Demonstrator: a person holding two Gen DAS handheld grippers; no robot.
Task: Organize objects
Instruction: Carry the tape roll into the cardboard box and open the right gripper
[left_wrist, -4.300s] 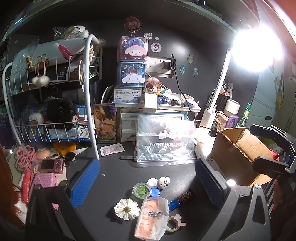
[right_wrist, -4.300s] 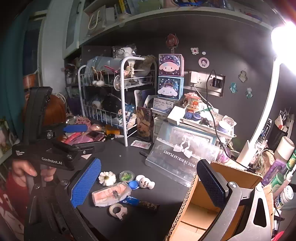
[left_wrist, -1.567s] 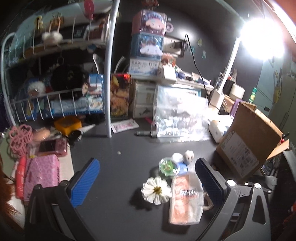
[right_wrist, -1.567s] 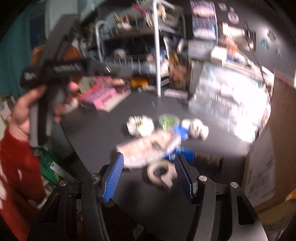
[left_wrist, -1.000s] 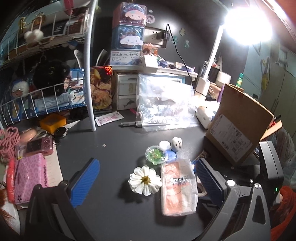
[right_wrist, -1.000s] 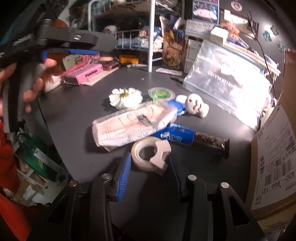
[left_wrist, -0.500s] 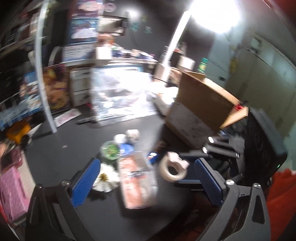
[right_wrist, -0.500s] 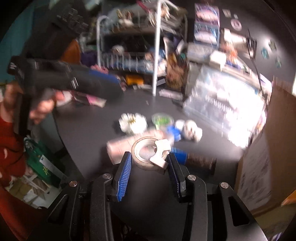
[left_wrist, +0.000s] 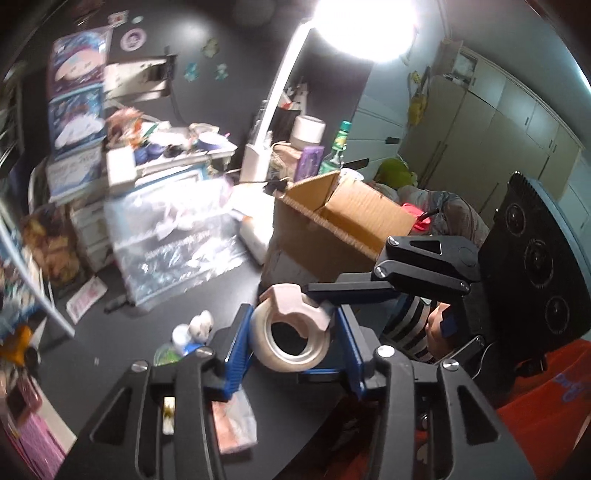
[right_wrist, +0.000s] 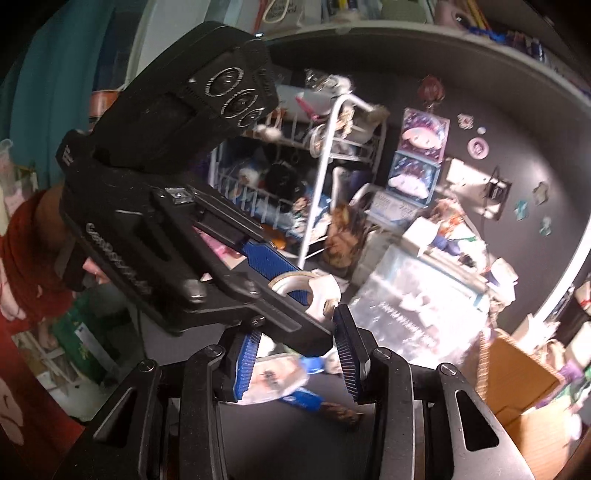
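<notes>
A roll of clear tape in a pale pink dispenser (left_wrist: 290, 334) is held in the air between both grippers. My left gripper (left_wrist: 291, 343) is shut on it, its blue pads against the roll's sides. The right gripper's blue fingers (left_wrist: 325, 291) reach in from the right and touch the roll too. In the right wrist view the tape roll (right_wrist: 314, 290) sits past my right gripper (right_wrist: 297, 352), mostly hidden by the left gripper's body (right_wrist: 166, 236). The open cardboard box (left_wrist: 343, 225) stands behind to the right.
On the black desk (left_wrist: 122, 339) lie a pink sachet (left_wrist: 232, 428), a green lidded pot (left_wrist: 166, 354), a small white figure (left_wrist: 199, 323) and a blue snack bar (right_wrist: 314, 400). A clear plastic bag (left_wrist: 177, 251), a white wire rack (right_wrist: 325, 173) and a bright lamp (left_wrist: 362, 22) stand behind.
The right gripper lifted the tape roll off the desk. The left gripper swung right and closed on the roll, so both grippers now meet at it in the air.
</notes>
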